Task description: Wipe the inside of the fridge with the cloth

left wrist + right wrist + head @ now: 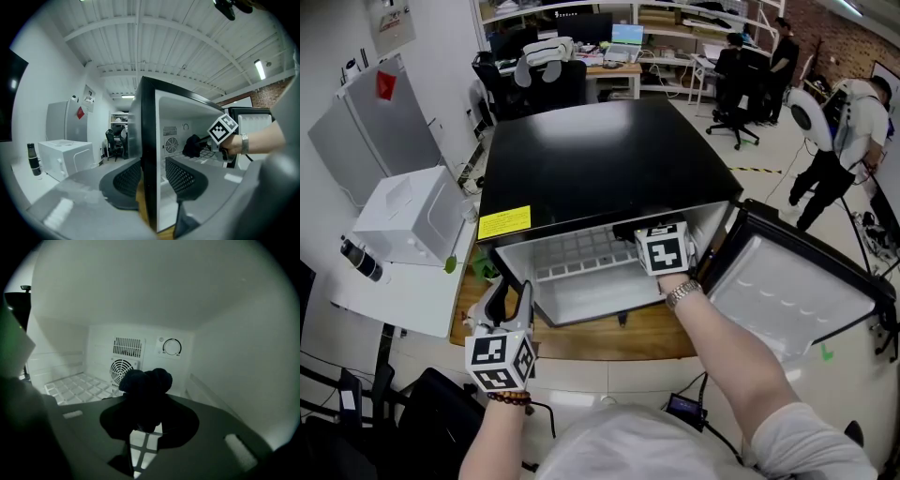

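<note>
I have the right gripper (145, 425) with its jaws clenched on the dark cloth (146, 383), inside the fridge (600, 159) above the wire shelf (577, 251). My left gripper (511, 298) jaws clamp the fridge's left wall. I judge wiping is under way, with most surfaces left.

Cloth (145, 390) inside fridge (600, 169), over shelf (581, 253)
</note>
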A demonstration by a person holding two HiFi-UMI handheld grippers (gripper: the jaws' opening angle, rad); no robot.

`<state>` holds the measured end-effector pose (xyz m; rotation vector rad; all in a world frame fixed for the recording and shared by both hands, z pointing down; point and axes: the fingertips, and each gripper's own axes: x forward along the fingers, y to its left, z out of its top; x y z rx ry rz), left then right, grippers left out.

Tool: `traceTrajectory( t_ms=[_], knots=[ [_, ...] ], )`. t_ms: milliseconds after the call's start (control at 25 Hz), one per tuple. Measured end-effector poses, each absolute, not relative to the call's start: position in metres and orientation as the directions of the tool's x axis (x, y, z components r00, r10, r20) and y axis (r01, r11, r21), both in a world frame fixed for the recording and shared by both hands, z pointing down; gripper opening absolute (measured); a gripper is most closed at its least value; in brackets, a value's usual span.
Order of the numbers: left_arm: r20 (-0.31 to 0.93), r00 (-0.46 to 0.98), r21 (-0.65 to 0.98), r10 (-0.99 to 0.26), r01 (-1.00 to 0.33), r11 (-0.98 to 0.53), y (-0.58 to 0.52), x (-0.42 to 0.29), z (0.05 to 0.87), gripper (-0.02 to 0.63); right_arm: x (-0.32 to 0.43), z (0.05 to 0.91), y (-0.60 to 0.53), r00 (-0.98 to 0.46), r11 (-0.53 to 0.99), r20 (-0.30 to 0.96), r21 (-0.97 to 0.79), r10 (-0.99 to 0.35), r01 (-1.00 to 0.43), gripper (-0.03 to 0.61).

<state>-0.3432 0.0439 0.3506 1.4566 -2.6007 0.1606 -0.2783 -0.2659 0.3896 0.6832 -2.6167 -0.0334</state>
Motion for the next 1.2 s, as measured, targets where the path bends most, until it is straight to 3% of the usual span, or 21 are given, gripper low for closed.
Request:
traceTrajectory(
  t_ms=[600,920,1200],
  knots=[
    [0.187,-0.512,-0.012,-0.838,-0.855,0.519,0.043,-0.343,0.351,0.161,-0.264,0.377,-0.278,-0.764,0.839,0.352,0.157,-0.540,-0.521,0.098],
    [0.181,-0.501,-0.006,-0.846,-0.861,0.508,0.043,-0.342,0.350,0.161,-0.277,0.344,-0.231,-0.875,0.907,0.243,0.071,-0.419,-0.415,0.098],
    [0.181,-0.489,-0.008,-0.853,-0.868,0.496,0.043,-0.341,0.350,0.161,-0.308,0.323,-0.153,-0.962,0.974,0.171,-0.042,-0.212,-0.222,0.098]
  ],
)
